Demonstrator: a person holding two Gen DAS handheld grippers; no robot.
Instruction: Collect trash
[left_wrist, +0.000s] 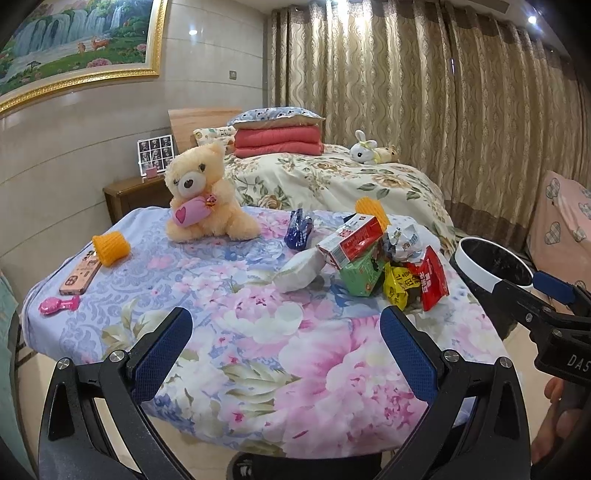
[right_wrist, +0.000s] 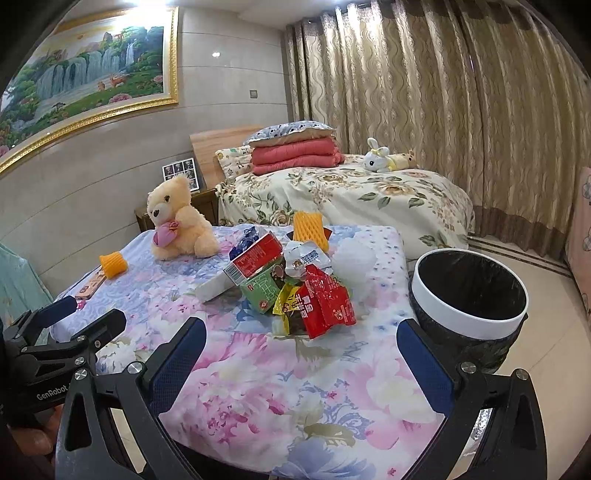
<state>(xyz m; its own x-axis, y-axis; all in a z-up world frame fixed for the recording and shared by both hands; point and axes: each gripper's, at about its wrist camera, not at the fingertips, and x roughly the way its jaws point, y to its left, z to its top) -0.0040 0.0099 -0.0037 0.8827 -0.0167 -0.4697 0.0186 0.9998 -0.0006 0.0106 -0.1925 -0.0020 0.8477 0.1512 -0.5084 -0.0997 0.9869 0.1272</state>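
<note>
- A bench draped in a floral pink and lilac cloth is shown from both wrist views.
- The left gripper is held wide open above the near edge of the cloth, with nothing between its blue-padded fingers.
- The right gripper is likewise spread open and empty, low over the near part of the bench.
- A heap of trash is seen at the far right of the bench: a red and white carton lies on a green carton, just beside a red foil wrapper and a yellow wrapper.
- A crumpled white tissue lies touching the heap's left side.
- A round white-rimmed bin with a black liner stands on the floor just beside the bench's right edge.
- A cream plush bear is seated at the back left.
</note>
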